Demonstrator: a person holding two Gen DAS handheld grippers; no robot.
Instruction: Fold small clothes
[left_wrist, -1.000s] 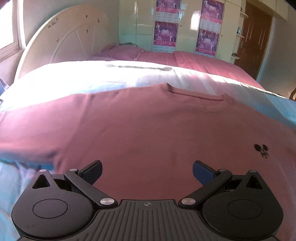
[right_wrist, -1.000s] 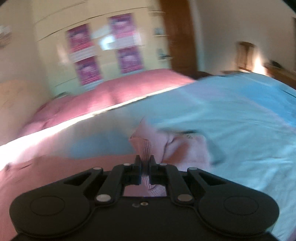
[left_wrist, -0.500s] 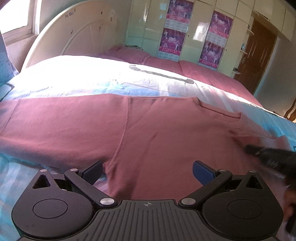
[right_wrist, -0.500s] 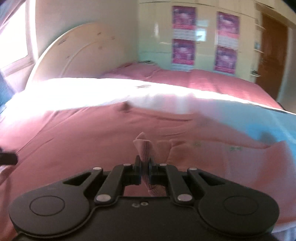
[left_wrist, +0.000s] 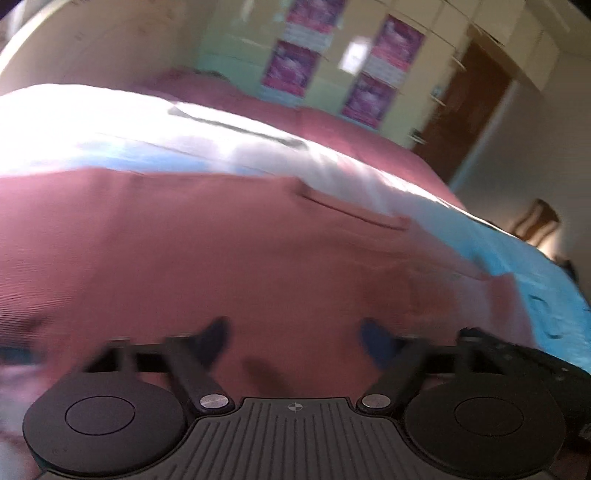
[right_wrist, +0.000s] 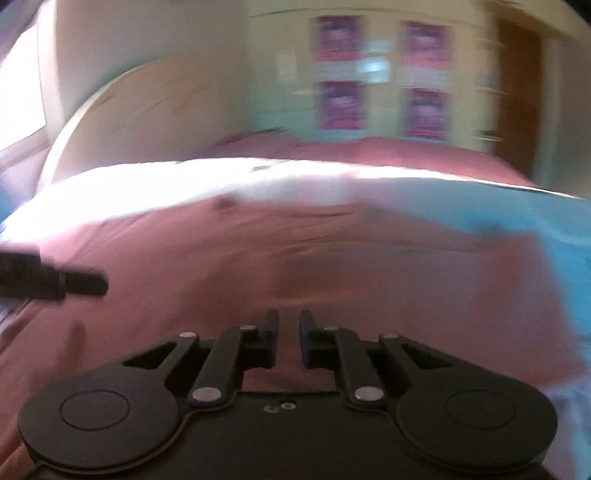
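Sleeve fold looks just finished: half a sec ago the right gripper (right_wrist: 284, 338) had a bunched bit of pink fabric pinched between its pads; now the jaws are opening, a narrow gap shows btwn them and nothing sticks up in it, only the pink sweatshirt (right_wrist: 258, 258) lying beneath. So the right side has been let go on top of the body, judging by the extra layer and wrinkles twd the right half of the garment.

Left gripper (left_wrist: 295, 338) was at full spread a sec ago; its jaws are closing now, w/ the garment's near-edge fabric under and btwn the fingers, but the pads don't look to be pressing on it yet. View is blurred, so contact can't be called for sure. The right gripper's black body (left_wrist: 524, 365) sits just beside it at lower right.

Sweatshirt lies flat across the bed (left_wrist: 535, 273), on the light-blue sheet, neckline (left_wrist: 354, 210) twd the far edge, hem at the near edge by both grippers. Headboard (right_wrist: 147, 110) and wardrobe w/ posters (left_wrist: 332, 66) behind.

Meaning: one side probably done; next step is likely the left side or the hem, w/ the left gripper taking hold. Risk: a pinch of only the top layer.
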